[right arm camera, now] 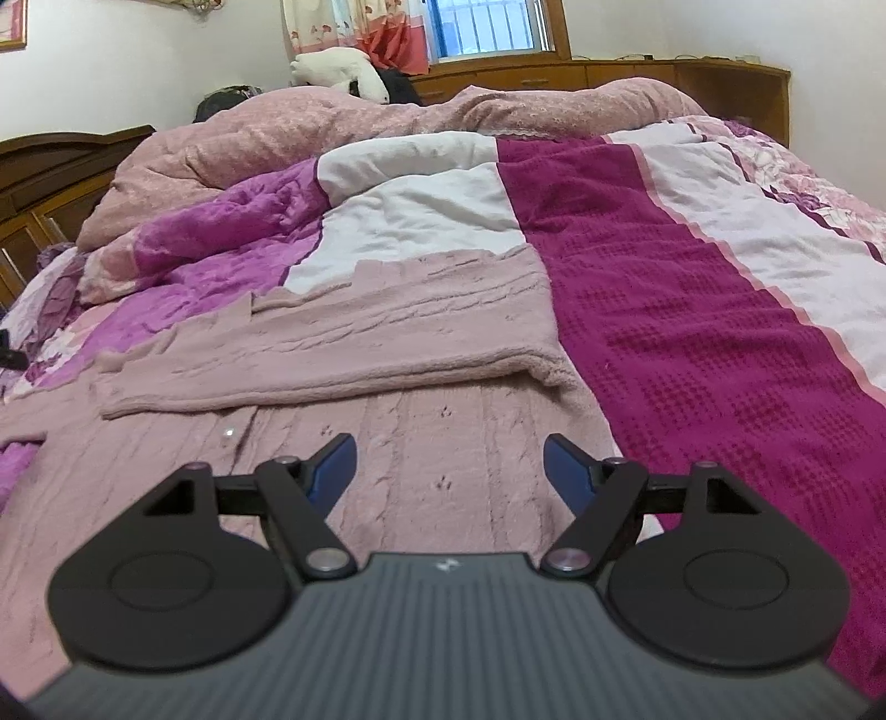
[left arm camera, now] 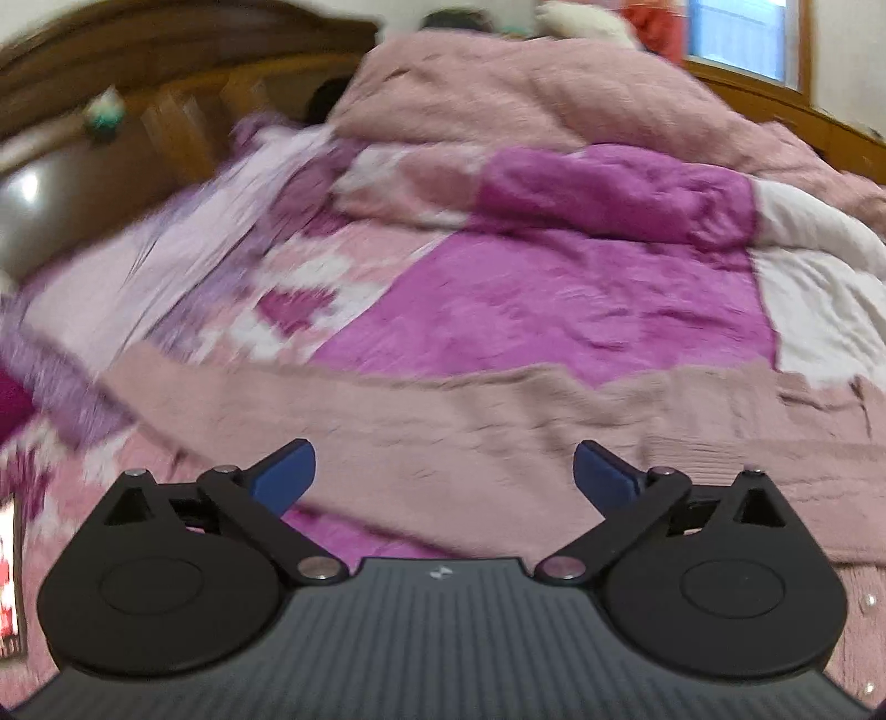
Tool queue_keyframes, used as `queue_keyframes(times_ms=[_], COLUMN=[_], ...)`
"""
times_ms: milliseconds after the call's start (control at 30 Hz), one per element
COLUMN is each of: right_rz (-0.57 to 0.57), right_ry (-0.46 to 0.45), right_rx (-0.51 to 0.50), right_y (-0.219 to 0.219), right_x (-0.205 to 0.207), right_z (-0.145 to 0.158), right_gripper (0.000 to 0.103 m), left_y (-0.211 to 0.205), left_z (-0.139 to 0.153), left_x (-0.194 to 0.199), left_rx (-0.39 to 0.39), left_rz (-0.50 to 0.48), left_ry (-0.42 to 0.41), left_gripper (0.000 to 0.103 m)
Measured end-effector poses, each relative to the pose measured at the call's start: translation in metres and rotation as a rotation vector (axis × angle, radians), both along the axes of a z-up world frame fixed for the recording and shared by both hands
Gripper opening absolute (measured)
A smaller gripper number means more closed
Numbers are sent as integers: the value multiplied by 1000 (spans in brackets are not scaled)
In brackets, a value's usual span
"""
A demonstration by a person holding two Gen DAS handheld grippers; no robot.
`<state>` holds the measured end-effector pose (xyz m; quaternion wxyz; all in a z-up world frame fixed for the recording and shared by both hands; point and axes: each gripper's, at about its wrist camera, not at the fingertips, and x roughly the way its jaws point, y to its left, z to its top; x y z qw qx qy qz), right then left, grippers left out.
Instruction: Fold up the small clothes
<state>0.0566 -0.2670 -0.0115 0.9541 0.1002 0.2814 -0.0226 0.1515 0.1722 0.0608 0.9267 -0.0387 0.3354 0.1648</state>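
Observation:
A dusty-pink cable-knit sweater lies flat on the bed, with one sleeve folded across its body. My right gripper hovers over the sweater's body, open, and its blue pads hold nothing. In the blurred left wrist view the same sweater stretches as a wide pink band across the bed. My left gripper stands wide open just above that knit, with nothing between its fingers.
The bed carries a patchwork blanket in magenta, purple and white. A pink quilt is heaped at the far side. A wooden headboard stands at the left, a white plush toy and a window beyond.

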Motion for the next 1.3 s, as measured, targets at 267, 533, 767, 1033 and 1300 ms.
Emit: queue_keyframes(times_ms=[267,533,767,1033,1300], right_rz=[-3,30,82,100,83], right_ry=[26,39,33,59,68], right_rx=[3,-19,-41,-50,-45], right_y=[8,25,47,58,53], right_x=[-15,-15,-4,2,3], right_z=[1,7,15,9,4], right_gripper=[76,76,76,75,75], left_y=[84,111,110,136,156], left_z=[-22,-40,-53,-77,-84], left_x=[-18,-7,25,38,53], left_rx=[-233,-339,-412,-627,-604], left_rz=[179,228,158,250,339], left_ry=[41,52,42,-45,-65], left_gripper=[103,103,103,93,44])
